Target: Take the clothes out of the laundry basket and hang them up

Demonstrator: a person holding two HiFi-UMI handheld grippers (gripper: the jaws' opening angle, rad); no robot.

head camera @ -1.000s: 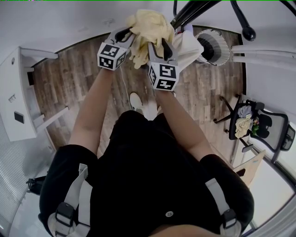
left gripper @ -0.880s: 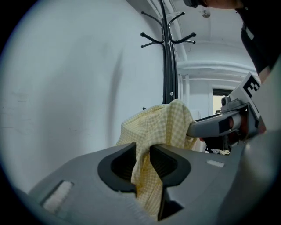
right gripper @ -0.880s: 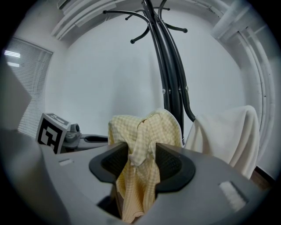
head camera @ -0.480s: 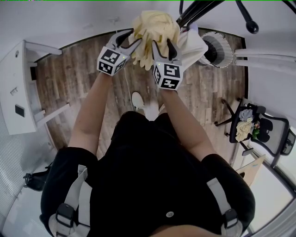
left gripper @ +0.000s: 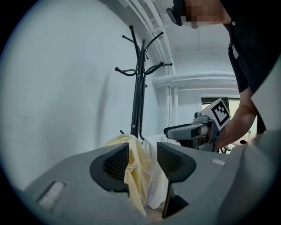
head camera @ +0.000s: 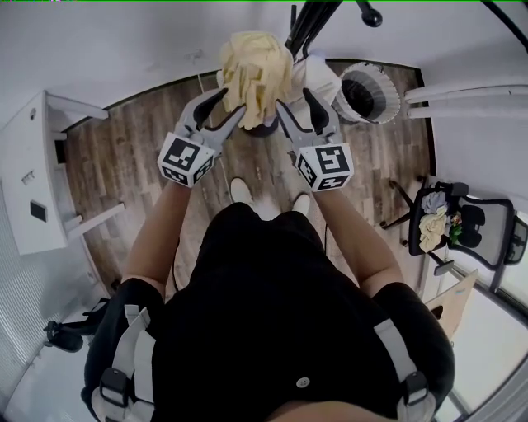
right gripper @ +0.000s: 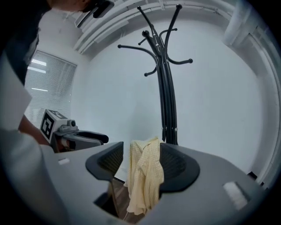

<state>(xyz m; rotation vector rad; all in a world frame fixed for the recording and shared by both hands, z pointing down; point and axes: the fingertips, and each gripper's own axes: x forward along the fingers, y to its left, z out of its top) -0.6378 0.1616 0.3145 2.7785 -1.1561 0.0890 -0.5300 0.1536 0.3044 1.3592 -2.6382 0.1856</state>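
A pale yellow shirt [head camera: 252,70] hangs bunched on the black coat rack [head camera: 309,21], beside a white garment [head camera: 328,78]. My left gripper [head camera: 233,100] stands open just short of the shirt's lower left; its jaws have just been opening. In the left gripper view the shirt [left gripper: 131,171] shows in the gap, with no pad pressing on it. My right gripper [head camera: 294,99] is open too, its jaws also just opening, a little off the shirt's right side. The right gripper view frames the shirt [right gripper: 145,176] loosely between its pads. The round white laundry basket [head camera: 371,91] stands on the floor to the right.
A white cabinet [head camera: 33,181] stands at the left. An office chair [head camera: 462,227] with clothes piled on it is at the right. The coat rack's [right gripper: 164,88] hooks spread overhead against a white wall. Wooden floor lies below.
Both grippers let go of the yellow shirt, opened, and drew back and apart from it. The shirt stays hanging on the rack.
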